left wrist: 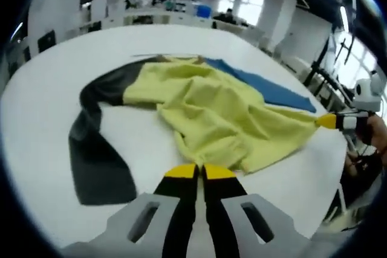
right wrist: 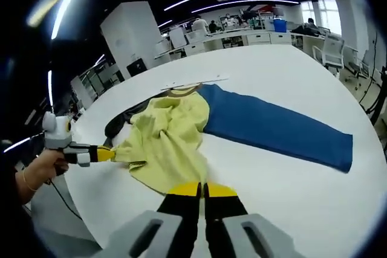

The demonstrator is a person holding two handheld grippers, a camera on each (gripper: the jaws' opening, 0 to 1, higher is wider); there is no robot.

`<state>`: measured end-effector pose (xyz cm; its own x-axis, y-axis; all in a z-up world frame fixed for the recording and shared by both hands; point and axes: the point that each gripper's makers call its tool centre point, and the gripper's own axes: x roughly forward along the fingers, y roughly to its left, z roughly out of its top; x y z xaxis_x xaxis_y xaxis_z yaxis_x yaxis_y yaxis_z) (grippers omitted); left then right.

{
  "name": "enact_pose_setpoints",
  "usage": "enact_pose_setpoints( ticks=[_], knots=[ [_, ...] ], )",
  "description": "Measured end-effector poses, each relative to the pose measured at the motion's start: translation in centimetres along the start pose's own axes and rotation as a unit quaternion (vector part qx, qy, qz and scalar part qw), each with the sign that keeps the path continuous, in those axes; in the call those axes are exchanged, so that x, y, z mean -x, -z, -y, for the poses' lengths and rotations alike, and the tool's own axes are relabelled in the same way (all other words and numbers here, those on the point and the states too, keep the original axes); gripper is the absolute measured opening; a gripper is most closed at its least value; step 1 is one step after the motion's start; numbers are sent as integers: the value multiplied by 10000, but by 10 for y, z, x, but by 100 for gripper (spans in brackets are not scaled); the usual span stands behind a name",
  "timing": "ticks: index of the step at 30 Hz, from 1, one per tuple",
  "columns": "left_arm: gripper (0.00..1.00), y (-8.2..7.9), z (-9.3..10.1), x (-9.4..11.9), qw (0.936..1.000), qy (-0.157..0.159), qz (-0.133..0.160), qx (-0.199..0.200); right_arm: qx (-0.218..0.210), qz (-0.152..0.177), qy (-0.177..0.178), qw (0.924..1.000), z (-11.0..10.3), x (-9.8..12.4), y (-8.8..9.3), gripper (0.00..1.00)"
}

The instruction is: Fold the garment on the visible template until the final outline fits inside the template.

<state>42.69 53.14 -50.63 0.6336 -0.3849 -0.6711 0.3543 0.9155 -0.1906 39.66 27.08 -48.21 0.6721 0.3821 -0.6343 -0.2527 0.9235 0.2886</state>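
Yellow garment with dark sleeves, blue template | crumpled on white table | soft, light, floppy; take hems | left gripper and right gripper each pinching its edge

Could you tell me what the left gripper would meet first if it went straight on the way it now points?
Most likely the yellow garment: its near hem lies right at the left gripper's shut tips, though whether they already pinch it is unclear.
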Motion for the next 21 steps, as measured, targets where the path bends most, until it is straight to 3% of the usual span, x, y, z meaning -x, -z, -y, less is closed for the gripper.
enact_pose_setpoints(
  ticks=[17, 21],
  knots=[
    [0, 33, -38, 56, 9970, -81, -509, -585, 12, -67, 90, 9999, 7, 21, 12, 0],
    [0, 43, -43, 67, 9968, -53, -624, -506, -46, -144, 80, 9999, 8, 26, 20, 0]
  ],
)
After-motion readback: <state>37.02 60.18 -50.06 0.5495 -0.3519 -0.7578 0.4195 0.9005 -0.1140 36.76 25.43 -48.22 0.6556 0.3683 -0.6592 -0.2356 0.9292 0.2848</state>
